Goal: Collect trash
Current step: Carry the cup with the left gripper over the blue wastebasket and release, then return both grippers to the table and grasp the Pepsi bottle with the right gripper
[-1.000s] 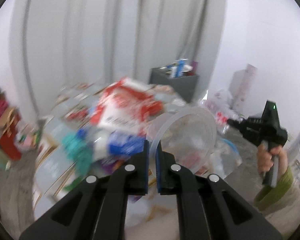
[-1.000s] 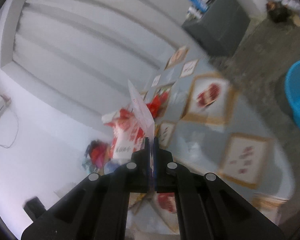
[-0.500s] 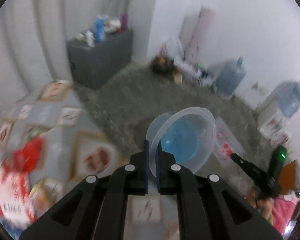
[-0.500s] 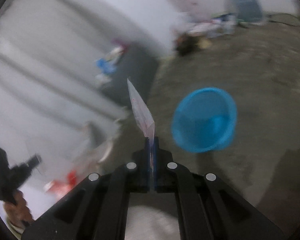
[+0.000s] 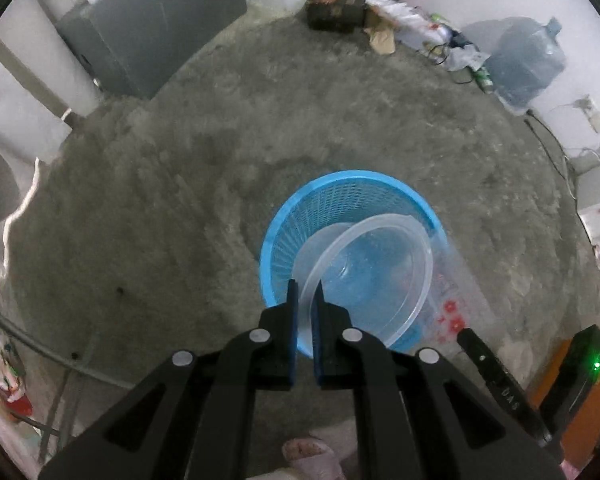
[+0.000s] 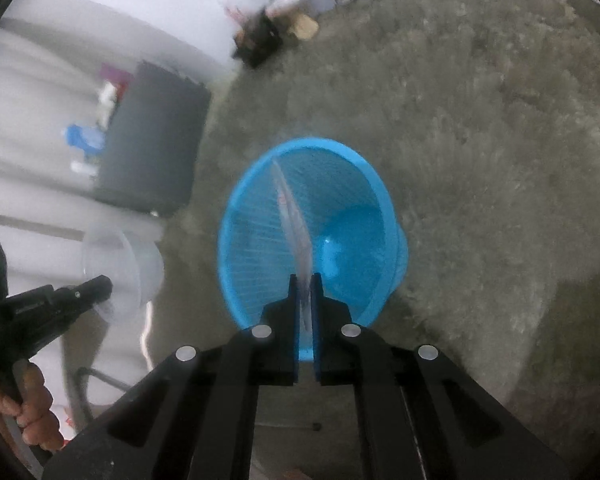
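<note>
My left gripper (image 5: pixel 305 292) is shut on the rim of a clear plastic bowl (image 5: pixel 372 276) and holds it over a blue mesh wastebasket (image 5: pixel 320 200) on the floor. My right gripper (image 6: pixel 305 284) is shut on a thin clear plastic wrapper with red print (image 6: pixel 292 216) that stands edge-on above the same blue wastebasket (image 6: pixel 260 248). In the right wrist view the left gripper (image 6: pixel 88 292) and the bowl (image 6: pixel 120 264) show at the left. In the left wrist view the wrapper (image 5: pixel 448 292) and the right gripper (image 5: pixel 472 340) show at the lower right.
Grey carpet (image 5: pixel 180 200) covers the floor. A dark grey cabinet (image 5: pixel 152 28) with bottles stands by the wall. A water jug (image 5: pixel 524 68), a dark box (image 5: pixel 336 10) and bags lie along the far wall. A cable (image 5: pixel 552 160) runs at the right.
Both grippers swung away from the cluttered table to the floor. They now hold the bowl and the wrapper right over the blue wastebasket, which is larger and centred in both views.
</note>
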Demonstrator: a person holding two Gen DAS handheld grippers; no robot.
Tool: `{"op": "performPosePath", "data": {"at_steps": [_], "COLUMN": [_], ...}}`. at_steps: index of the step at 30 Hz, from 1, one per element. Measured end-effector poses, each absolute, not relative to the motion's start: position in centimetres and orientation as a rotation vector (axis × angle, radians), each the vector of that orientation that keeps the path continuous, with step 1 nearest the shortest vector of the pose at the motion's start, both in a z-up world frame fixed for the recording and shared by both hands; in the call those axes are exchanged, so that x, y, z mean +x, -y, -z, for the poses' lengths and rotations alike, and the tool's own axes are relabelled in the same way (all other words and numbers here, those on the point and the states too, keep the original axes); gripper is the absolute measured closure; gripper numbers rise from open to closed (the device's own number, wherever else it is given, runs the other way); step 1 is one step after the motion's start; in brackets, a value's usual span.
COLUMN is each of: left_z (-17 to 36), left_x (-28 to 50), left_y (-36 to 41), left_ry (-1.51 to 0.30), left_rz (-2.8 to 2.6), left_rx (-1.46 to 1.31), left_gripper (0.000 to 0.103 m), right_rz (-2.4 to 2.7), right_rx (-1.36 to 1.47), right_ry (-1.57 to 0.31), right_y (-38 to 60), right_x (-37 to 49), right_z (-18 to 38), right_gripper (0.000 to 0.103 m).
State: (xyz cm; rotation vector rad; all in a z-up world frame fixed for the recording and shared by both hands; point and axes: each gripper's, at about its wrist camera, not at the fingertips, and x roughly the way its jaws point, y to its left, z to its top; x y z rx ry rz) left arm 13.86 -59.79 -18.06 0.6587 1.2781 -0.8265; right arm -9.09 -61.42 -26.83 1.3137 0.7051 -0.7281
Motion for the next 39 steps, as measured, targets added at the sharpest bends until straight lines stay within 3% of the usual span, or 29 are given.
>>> {"op": "performPosePath", "data": {"at_steps": [1,3,5,10,15,17,19,20,22,24,26,28,30,35,39], "left_z": [18.9,20.0,20.5,19.8,16.5,14.2,11.2,9.0,4.8,1.4,-1.4,-3.6,-5.3,-6.9,-5.4], "left_x": [13.9,13.5,13.1,12.1,12.3,12.4,12.4,12.4,12.5,12.5,12.6,12.7,12.6,12.1,11.6], "left_y": [60.2,60.8,61.3,61.8,60.6,59.4,57.7,56.2,52.7,48.8,44.5,39.8,34.3,17.5,4.6], "left_ry": [-1.289,-1.304,-1.291,-1.235,-1.227,-1.218,-1.176,-1.127,-1.031,-1.0,-0.974,-0.953,-0.91,-0.843,-0.834], "left_rz": [0.817,0.811,0.814,0.864,0.918,0.966,1.018,1.035,1.039,1.071,1.12,1.125,1.091,0.987,0.776], "left_rx": [0.654,0.647,0.656,0.678,0.592,0.559,0.527,0.501,0.451,0.403,0.354,0.323,0.266,0.038,-0.115], "left_gripper": [0.095,0.084,0.071,0.06,0.056,0.055,0.055,0.055,0.055,0.055,0.05,0.033,0.025,0.007,0.005], "right_rz": [0.73,0.74,0.74,0.737,0.758,0.774,0.803,0.818,0.867,0.896,0.906,0.903,0.862,0.645,0.538], "right_rx": [1.317,1.308,1.293,1.231,1.091,0.996,0.868,0.81,0.665,0.55,0.451,0.386,0.402,0.555,0.456], "right_ry": [-0.708,-0.719,-0.719,-0.7,-0.679,-0.673,-0.67,-0.663,-0.64,-0.609,-0.572,-0.541,-0.513,-0.569,-0.601], "right_y": [61.0,61.5,61.3,61.0,59.6,58.5,56.7,55.8,53.4,51.1,48.7,45.9,44.1,39.8,35.1], "right_x": [-9.2,-9.0,-9.1,-9.6,-10.8,-11.3,-11.9,-12.2,-12.8,-13.3,-13.8,-14.4,-14.8,-14.0,-12.2], "right_z": [27.0,27.4,27.0,25.7,21.6,19.5,16.4,15.1,11.8,9.2,7.0,5.3,4.9,8.1,7.2], "right_gripper": [0.075,0.067,0.066,0.061,0.055,0.05,0.038,0.034,0.015,0.008,0.008,0.008,0.008,0.008,0.008]}}
